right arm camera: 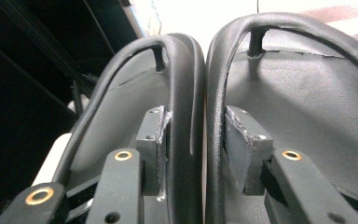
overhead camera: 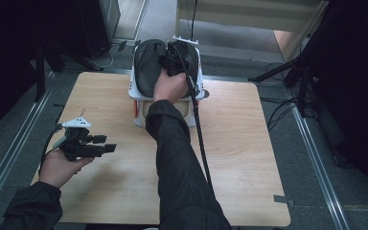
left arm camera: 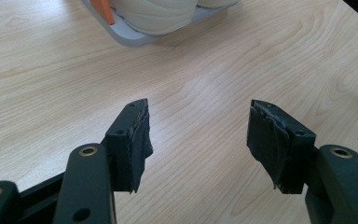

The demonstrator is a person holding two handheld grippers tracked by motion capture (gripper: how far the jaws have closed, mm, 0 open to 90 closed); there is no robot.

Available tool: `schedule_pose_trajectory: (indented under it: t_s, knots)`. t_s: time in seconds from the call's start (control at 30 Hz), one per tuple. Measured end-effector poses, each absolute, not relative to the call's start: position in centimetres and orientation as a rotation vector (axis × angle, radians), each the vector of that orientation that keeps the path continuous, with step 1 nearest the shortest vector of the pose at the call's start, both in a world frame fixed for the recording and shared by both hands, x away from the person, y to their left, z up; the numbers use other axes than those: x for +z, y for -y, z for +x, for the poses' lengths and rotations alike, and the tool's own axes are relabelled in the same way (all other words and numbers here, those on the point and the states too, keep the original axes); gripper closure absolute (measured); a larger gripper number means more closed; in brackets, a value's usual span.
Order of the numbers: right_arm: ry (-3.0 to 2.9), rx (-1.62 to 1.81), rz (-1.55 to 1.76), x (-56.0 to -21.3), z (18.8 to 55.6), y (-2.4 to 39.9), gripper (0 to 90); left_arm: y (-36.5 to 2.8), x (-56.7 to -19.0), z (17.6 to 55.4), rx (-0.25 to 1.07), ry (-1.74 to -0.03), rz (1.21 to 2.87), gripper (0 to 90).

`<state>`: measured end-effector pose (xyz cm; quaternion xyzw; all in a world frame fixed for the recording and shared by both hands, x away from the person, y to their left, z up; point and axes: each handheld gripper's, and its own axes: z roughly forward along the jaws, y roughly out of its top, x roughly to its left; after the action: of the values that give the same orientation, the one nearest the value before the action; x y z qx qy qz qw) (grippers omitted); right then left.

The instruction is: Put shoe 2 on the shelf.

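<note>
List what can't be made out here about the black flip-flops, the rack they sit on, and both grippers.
- Right gripper: in the right gripper view, the jaws straddle both flip-flops' inner straps; pad contact unclear.
- Flip-flops, high view: hand and gripper cover the right one.
- White rack: lower shelf hidden by the sleeve.
- Left gripper: open over bare table; left gripper view's bottom edge cuts its body.

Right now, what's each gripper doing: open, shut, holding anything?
Left gripper: open, nothing between its fingers, above the table.
Right gripper: fingers straddle the inner straps of two black sandals; grip cannot be told.
</note>
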<state>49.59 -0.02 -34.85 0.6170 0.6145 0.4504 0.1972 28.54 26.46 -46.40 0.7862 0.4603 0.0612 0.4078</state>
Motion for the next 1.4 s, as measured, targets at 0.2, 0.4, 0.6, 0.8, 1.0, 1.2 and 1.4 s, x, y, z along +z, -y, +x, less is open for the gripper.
schedule_pose_trajectory:
  t_s: [0.2, 0.4, 0.6, 0.8, 1.0, 1.2, 1.4]
  knots:
    - [-1.749, 1.294, 1.704, -34.3, 48.5, 1.0, 61.2, -26.2, -46.4, 28.5, 0.155, -1.154, 1.995, 39.8]
    - [-1.782, 1.331, 1.687, -34.1, 47.3, 2.3, 61.3, -26.1, -46.6, 28.8, 0.164, -1.16, 2.003, 39.8]
    - [-1.831, 1.366, 1.658, -34.1, 45.9, 3.8, 61.3, -26.0, -46.7, 28.9, 0.165, -1.168, 2.007, 39.8]
    - [-1.904, 1.377, 1.607, -34.2, 44.5, 5.4, 61.3, -26.0, -46.8, 29.0, 0.162, -1.17, 2.014, 39.8]
    - [-1.952, 1.407, 1.554, -34.4, 42.4, 6.7, 61.2, -26.0, -46.9, 29.1, 0.157, -1.177, 2.012, 39.7]
    - [-1.996, 1.451, 1.513, -35.3, 39.7, 7.8, 61.1, -25.9, -46.9, 29.2, 0.166, -1.174, 2.023, 39.7]
    - [-2.043, 1.489, 1.464, -36.3, 36.9, 8.5, 61.1, -25.9, -46.9, 29.2, 0.168, -1.181, 2.015, 39.7]
